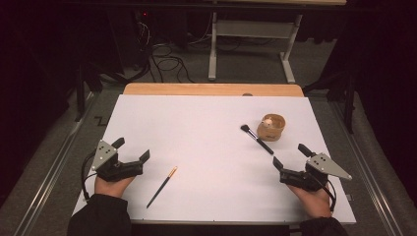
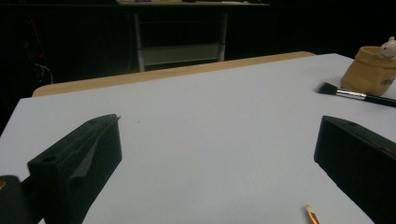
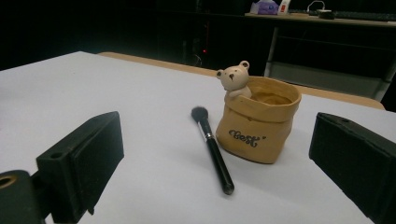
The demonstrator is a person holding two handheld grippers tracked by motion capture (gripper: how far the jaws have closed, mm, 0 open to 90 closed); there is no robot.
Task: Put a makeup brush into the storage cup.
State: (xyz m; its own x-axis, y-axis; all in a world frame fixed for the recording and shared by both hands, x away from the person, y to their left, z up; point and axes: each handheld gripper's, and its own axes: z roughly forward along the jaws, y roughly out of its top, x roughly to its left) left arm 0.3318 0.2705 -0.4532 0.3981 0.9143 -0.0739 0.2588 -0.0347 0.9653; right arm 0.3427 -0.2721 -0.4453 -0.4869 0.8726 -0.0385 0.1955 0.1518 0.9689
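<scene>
now both grippers sit wide open and hold nothing. the right gripper (image 1: 291, 155) should come down over the middle of the black brush (image 3: 213, 148) — jaws across its stick. the brush lies flat just beside the bear pot (image 3: 258, 121), fluffy end pointing away from the person.

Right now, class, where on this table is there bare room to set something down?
The white sheet is bare across its far left and centre, between the left gripper and the makeup brush. It's crowded far right, around the brush and bear pot; a thin pen lies near-left.
</scene>
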